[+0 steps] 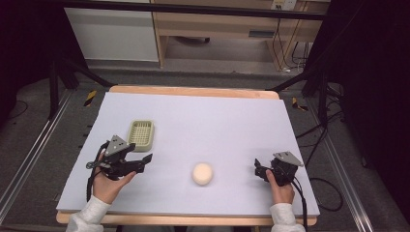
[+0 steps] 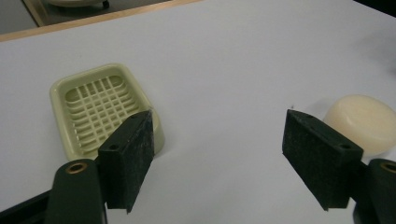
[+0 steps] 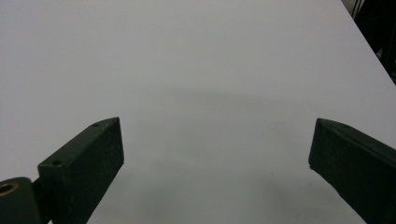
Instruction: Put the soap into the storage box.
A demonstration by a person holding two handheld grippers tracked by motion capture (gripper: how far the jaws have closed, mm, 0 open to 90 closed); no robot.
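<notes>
- Both grippers sit low over the near part of the table in the high view: the left gripper (image 1: 140, 162) is held by a hand (image 1: 110, 186) just in front of the soap dish (image 1: 141, 134), its jaws spread and empty, pointing toward the round bar of soap (image 1: 202, 173); the right gripper (image 1: 259, 170) rests at the near right, well apart from the soap, nothing in it.
- Same view, the surroundings: a pale lilac sheet (image 1: 212, 121) covers the wooden table (image 1: 193, 91), grey floor lies around it, black frame rails and cables stand at the sides, and a wooden desk (image 1: 217, 24) stands behind.
- Left gripper view: jaws wide apart and empty above the sheet (image 2: 224, 60), the pale green slatted soap dish (image 2: 93, 102) beyond the left jaw, the cream soap (image 2: 364, 121) behind the right jaw.
- Right gripper view: jaws wide open, holding nothing, over bare lilac sheet (image 3: 196, 70) with a soft shadow.
</notes>
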